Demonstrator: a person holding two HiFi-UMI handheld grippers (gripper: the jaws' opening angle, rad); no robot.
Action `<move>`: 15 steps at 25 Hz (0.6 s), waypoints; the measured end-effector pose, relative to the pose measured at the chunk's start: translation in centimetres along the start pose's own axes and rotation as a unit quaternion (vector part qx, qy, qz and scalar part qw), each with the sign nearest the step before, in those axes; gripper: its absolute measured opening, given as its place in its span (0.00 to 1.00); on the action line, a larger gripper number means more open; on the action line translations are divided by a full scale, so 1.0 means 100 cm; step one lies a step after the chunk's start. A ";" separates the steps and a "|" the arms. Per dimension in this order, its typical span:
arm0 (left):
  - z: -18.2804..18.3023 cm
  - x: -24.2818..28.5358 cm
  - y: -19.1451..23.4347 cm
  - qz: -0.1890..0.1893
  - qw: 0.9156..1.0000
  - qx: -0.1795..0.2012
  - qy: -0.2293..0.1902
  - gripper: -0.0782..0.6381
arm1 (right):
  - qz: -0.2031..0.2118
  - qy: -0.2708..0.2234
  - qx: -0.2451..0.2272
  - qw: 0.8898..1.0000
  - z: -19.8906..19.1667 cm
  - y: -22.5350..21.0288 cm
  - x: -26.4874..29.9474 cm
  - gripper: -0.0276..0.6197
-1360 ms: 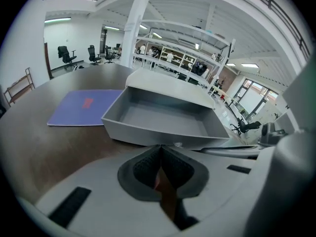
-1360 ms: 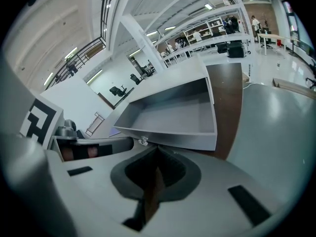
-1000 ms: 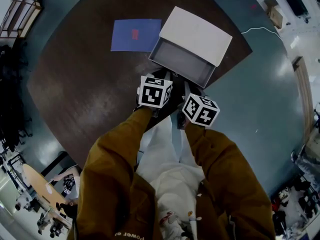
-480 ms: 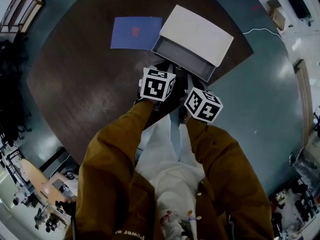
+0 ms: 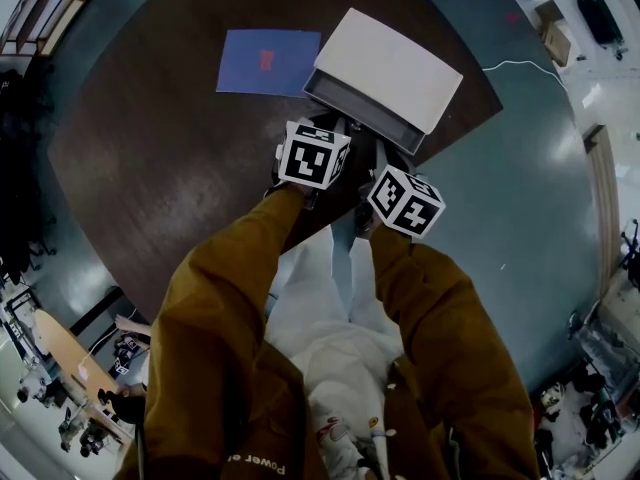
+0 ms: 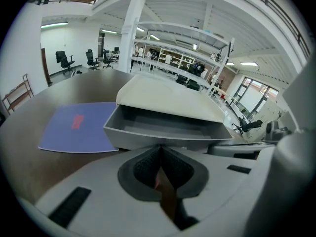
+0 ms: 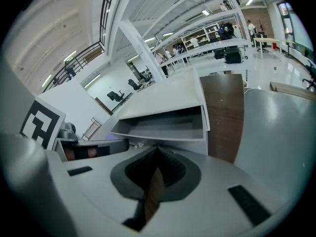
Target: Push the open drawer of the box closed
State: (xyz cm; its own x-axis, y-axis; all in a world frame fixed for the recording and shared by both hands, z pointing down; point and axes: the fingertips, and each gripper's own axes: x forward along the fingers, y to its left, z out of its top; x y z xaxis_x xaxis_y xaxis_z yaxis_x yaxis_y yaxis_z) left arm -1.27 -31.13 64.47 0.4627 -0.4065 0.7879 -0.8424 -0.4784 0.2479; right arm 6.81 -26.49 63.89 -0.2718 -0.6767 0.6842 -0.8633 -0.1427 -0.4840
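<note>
A white box lies on the dark round table, and its grey drawer sticks out a short way toward me. Both grippers are shut with nothing between the jaws. The tip of my left gripper is against the left part of the drawer's front. My right gripper is at the right part. In the left gripper view the shut left gripper meets the drawer's front wall, with the hollow drawer behind it. The right gripper view has the right gripper just below the drawer.
A blue sheet with a red mark lies flat on the table left of the box; it also shows as a blue sheet in the left gripper view. The table's edge runs close to the box's right side. Teal floor surrounds the table.
Both grippers have moved forward toward the box. The drawer has slid further in and now sticks out less.
</note>
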 end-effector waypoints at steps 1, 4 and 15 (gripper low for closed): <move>0.002 0.001 0.000 0.001 1.000 0.000 -0.001 0.12 | 0.000 -0.001 0.000 1.000 0.002 0.000 0.001 0.05; 0.007 0.005 0.002 0.001 1.000 0.003 -0.002 0.12 | 0.000 -0.004 -0.001 1.000 0.006 -0.001 0.005 0.05; 0.027 0.020 0.005 -0.003 1.000 0.014 -0.004 0.12 | -0.006 -0.012 -0.012 1.000 0.026 -0.005 0.019 0.05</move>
State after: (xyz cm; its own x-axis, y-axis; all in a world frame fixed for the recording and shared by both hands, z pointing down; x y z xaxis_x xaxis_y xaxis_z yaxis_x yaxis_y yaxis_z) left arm 0.02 -34.25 64.68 0.4704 -0.4094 0.7817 -0.8314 -0.5025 0.2371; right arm 7.83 -29.55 63.98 -0.2518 -0.6928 0.6757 -0.8766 -0.1325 -0.4625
